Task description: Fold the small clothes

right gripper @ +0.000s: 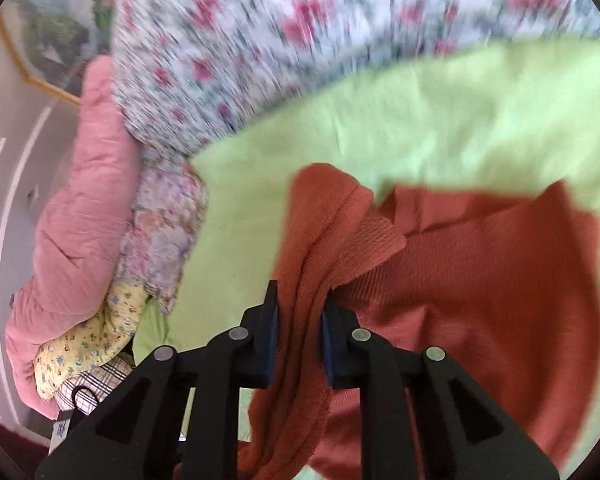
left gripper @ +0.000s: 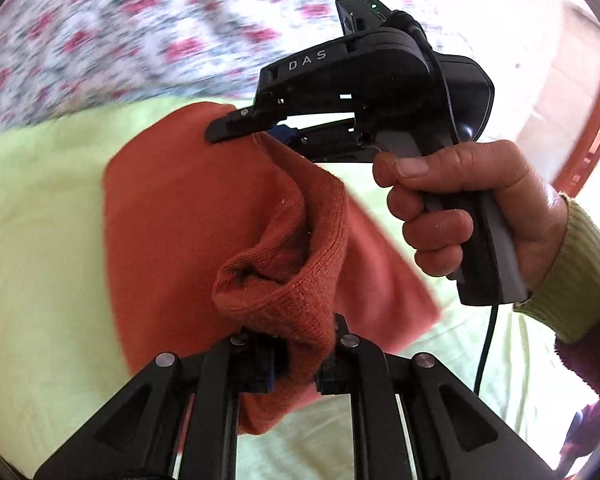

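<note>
The left claw pinches a bunched fold of the orange knit garment over a pale green sheet. Beyond, the right claw, held by a hand, bites the garment's far edge.

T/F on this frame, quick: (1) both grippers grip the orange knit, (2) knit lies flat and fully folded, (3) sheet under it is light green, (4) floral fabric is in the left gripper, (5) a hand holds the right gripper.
1. True. The left gripper and the right gripper are each shut on the orange knit.
2. False. It is bunched and partly lifted between the grippers.
3. True. The green sheet lies under the knit.
4. False. The floral fabric lies behind, beyond the sheet; the left gripper holds only the knit.
5. True. A hand grips its handle in the left wrist view.
</note>
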Motion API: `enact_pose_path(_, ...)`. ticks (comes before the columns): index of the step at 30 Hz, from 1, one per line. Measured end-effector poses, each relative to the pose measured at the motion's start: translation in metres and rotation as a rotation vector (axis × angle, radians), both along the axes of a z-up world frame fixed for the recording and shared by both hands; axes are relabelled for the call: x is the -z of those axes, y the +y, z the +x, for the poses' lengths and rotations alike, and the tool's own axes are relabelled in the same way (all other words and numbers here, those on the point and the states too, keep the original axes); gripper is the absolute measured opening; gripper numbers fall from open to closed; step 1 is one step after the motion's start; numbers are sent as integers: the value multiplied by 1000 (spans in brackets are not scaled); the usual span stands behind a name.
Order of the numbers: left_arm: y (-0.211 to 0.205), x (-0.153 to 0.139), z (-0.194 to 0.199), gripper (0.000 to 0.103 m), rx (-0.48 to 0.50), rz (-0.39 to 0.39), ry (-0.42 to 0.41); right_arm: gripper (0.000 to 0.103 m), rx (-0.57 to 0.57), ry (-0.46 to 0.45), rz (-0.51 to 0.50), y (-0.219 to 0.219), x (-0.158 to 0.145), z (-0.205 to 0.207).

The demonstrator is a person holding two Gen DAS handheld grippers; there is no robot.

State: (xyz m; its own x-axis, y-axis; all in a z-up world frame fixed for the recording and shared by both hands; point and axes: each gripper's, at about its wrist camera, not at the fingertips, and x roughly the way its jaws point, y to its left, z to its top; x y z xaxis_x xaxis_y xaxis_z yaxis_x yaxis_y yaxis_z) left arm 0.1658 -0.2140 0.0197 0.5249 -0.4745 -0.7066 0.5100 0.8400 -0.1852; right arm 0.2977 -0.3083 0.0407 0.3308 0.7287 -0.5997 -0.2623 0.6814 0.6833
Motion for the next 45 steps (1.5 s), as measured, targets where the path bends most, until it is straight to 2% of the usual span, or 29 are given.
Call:
enact_pose_path(4, -38, 12, 2, 12, 64, -28, 48, 19, 61, -26, -35, -46, -5, -17)
enact_pose_path(9, -77, 49, 7, 12, 115, 30, 118, 19, 149, 53, -85, -96, 35, -21)
enact_pose_path(13, -84, 50, 13, 12, 124, 39, 118, 19, 160, 57, -74, -108, 46, -24)
enact_pose_path(17, -84, 48, 19, 12, 131, 26, 112, 19, 149, -14, -69, -110, 33, -27)
enact_pose_path(19, -88, 54, 23, 13, 133, 34, 136, 19, 154, 0, -94, -111, 40, -24)
enact_pose_path(23, -96, 68, 33, 21, 140, 22, 196, 19, 162, 29, -154, -115, 57, -21)
enact_pose_path(26, -96, 65, 35, 36, 142, 12, 215, 25, 175, 32, -162, -117, 56, -25)
enact_pose_path(30, -86, 63, 37, 43, 152, 5, 242, 35, 190, 20, -202, -117, 47, -33)
enact_pose_path(34, -65, 56, 37, 46, 142, -38, 279, 64, 210, 25, -210, -121, 43, -48)
enact_pose_path(36, -51, 49, 36, 52, 126, -45, 274, 69, 220, 31, -209, -121, 43, -56)
enact_pose_path(41, -4, 32, 37, 61, 23, -71, 269, 75, 232, 64, -182, -122, 47, -72)
enact_pose_path(45, 32, 25, 57, 63, -70, -96, 289, 79, 229, 64, -190, -118, 47, -77)
